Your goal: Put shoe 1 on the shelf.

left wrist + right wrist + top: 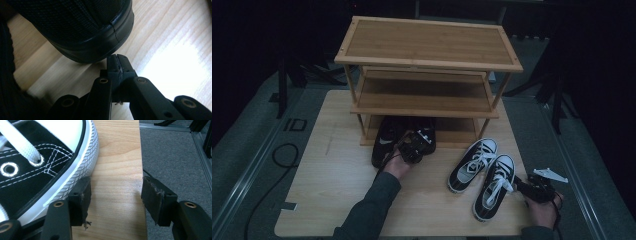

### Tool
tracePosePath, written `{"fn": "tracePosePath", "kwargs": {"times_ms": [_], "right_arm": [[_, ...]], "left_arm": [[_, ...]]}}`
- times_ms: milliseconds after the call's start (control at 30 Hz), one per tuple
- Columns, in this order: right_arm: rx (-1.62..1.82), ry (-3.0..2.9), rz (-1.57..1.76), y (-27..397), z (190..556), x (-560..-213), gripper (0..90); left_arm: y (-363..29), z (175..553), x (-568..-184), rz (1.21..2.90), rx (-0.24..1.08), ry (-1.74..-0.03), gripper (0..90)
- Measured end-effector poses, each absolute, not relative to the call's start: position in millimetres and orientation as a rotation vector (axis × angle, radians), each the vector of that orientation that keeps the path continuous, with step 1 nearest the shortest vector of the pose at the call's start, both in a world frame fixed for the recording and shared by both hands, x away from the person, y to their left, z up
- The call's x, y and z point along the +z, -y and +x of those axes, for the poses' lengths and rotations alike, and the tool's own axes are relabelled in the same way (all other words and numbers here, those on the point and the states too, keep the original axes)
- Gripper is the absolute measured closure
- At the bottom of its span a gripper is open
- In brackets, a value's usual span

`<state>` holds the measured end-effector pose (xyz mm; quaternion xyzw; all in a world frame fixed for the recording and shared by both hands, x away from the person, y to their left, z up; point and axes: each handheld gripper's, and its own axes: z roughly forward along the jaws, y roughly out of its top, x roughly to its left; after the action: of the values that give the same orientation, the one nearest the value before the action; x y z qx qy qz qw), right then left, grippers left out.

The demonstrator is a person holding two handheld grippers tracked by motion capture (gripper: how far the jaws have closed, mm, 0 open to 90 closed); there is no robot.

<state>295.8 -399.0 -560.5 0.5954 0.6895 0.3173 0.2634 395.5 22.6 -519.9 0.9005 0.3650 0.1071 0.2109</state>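
**Black shoe at the rack, jaws shut and empty**

Your left gripper (117,65) has its jaws pressed together with nothing between them, the tips just beside the rubber edge of the black shoe (82,30). From above, that gripper (414,146) sits over the pair of black shoes (398,135), which lie on the table (332,185) half under the bottom shelf of the wooden rack (427,75).

The shoe looks light, with a soft mesh upper that will fold under pressure and a smooth, firmer rubber band round the sole. You would likely do best to open up and pinch the collar or heel edge; the rounded sole rim seems apt to slip from the pads. Whether the tips are touching the rubber now, I cannot tell.

Your right gripper (115,197) stands with its jaws apart and empty. One finger (81,197) rests against the ribbed white sole of the nearer canvas sneaker (37,162); the other hangs near the table's edge. That sneaker and its mate (473,164) lie side by side, well apart from the black pair.

Mind the rack's front legs and low shelf, and your own cable (384,165).
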Motion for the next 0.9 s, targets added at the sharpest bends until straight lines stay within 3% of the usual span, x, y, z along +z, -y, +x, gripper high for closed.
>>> {"fn": "tracePosePath", "kwargs": {"times_ms": [300,900], "right_arm": [[0.859,-1.866,1.609,399,296,-560,40.7],[0.859,-1.866,1.608,399,296,-560,40.7]], "left_arm": [[-23,404,-517,2.496,0.326,-1.047,89.8],[-34,386,-507,2.463,0.292,-0.998,89.2]]}}
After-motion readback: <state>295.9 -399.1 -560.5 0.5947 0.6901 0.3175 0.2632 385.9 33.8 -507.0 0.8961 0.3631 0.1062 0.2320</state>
